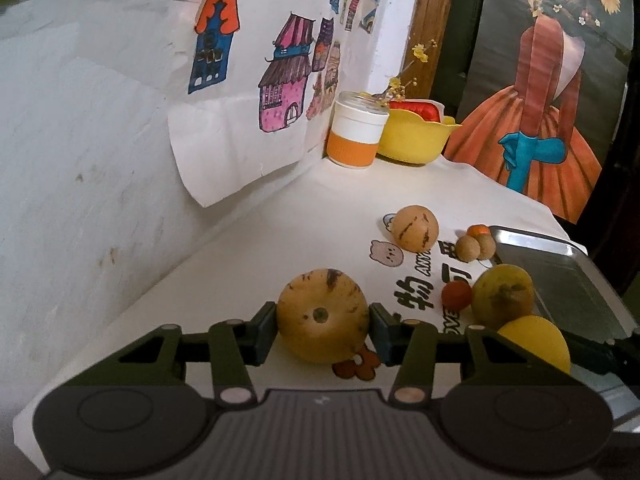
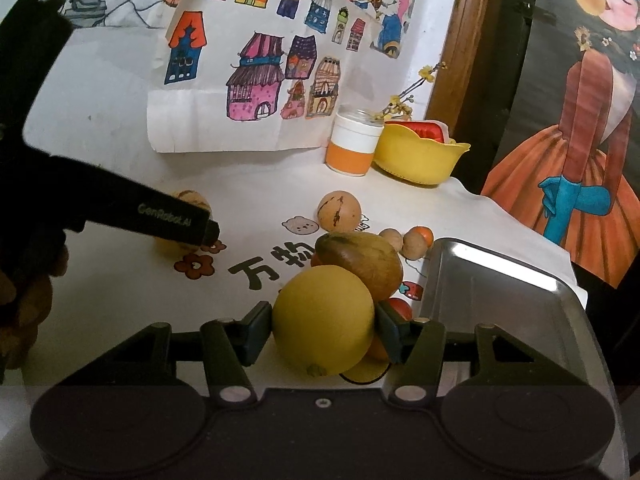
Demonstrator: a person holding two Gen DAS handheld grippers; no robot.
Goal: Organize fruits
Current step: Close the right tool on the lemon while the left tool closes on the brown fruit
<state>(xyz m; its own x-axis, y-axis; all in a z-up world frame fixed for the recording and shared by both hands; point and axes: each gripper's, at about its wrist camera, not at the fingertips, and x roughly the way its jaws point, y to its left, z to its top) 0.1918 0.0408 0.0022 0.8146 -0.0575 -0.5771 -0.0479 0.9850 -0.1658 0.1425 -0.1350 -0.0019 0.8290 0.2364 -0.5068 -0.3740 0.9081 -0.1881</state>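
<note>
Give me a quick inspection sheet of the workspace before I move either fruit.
Surface: white printed tablecloth.
Job's things: spotted yellow fruit, yellow lemon, brown-green fruit, round tan fruit, small nuts and red fruits; metal tray holds no fruit.
Clutter: orange-white cup, yellow bowl.
Grippers: left gripper flanks spotted fruit; right gripper flanks lemon.
Cables: nothing seen.
Surroundings: drawings on the wall.

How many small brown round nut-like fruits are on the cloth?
2, side by side and touching, left of the tray, with a small orange fruit behind them. More may hide behind the larger fruits.
</note>
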